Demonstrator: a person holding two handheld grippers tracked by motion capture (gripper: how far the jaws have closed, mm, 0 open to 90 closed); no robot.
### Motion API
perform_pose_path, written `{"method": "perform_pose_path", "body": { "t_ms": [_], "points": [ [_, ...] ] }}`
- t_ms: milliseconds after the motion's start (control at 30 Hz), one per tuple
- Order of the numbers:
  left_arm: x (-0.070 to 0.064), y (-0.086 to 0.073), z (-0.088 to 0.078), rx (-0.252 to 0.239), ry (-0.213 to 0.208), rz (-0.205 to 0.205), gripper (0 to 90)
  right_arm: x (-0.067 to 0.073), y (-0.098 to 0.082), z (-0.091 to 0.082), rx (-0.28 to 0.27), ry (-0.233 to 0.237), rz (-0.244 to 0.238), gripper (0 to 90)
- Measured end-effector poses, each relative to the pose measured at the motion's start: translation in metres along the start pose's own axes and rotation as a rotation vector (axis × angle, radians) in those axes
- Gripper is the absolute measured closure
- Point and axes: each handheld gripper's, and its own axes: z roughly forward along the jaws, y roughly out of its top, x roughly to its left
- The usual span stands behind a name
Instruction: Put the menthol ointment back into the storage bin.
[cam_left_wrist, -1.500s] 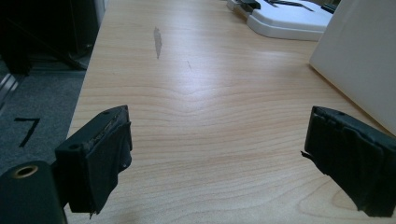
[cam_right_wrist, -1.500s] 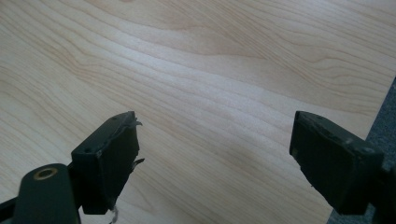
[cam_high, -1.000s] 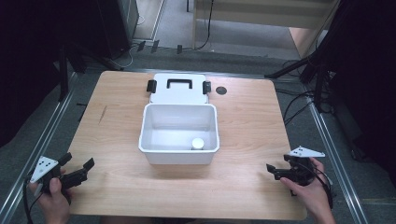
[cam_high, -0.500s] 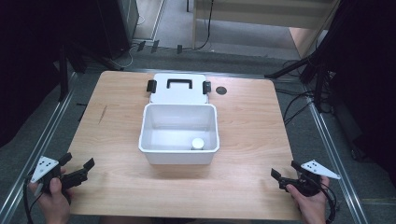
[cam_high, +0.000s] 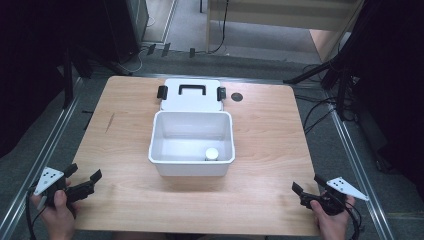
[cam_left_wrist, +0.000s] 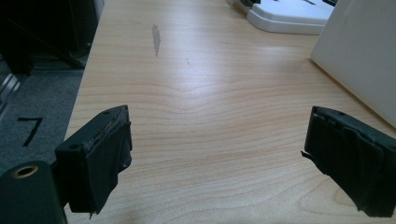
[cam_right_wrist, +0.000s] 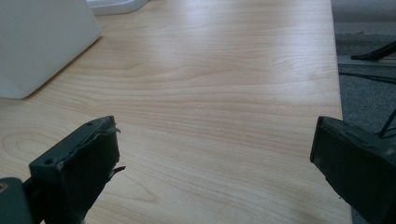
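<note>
An open white box (cam_high: 192, 165) stands in the middle of the wooden table (cam_high: 265, 135), with a small white cylinder (cam_high: 212, 153) in its near right corner. Its white lid (cam_high: 190, 100), with a black handle and two black latches, lies flat just behind it. My left gripper (cam_high: 83, 173) is open at the table's near left corner, held in a hand, with nothing between its jaws (cam_left_wrist: 219, 149). My right gripper (cam_high: 308, 186) is open at the near right corner, also with bare wood between its jaws (cam_right_wrist: 215, 163). The box wall (cam_left_wrist: 364, 56) (cam_right_wrist: 42, 42) is well ahead of both.
A small black round disc (cam_high: 237, 97) sits on the table to the right of the lid. A dark streak (cam_high: 110, 122) marks the wood at the left. Metal rails run along both sides of the table, and cables lie on the floor at the right.
My right gripper has drawn back toward the table's near edge. The left gripper, the box and the lid have stayed where they were.
</note>
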Motion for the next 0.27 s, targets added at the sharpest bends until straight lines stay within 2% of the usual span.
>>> {"method": "perform_pose_path", "body": {
  "t_ms": [167,267],
  "points": [
    [-0.0007,0.0000,0.0001,0.000,0.006,0.004,8.2,0.0050,0.0004,0.0025,0.035,-0.005,-0.048,1.6],
    [-0.0014,-0.0001,0.0005,0.001,0.008,0.007,8.2,0.0049,0.0005,0.0027,0.036,-0.004,-0.050,1.6]
  ]
}}
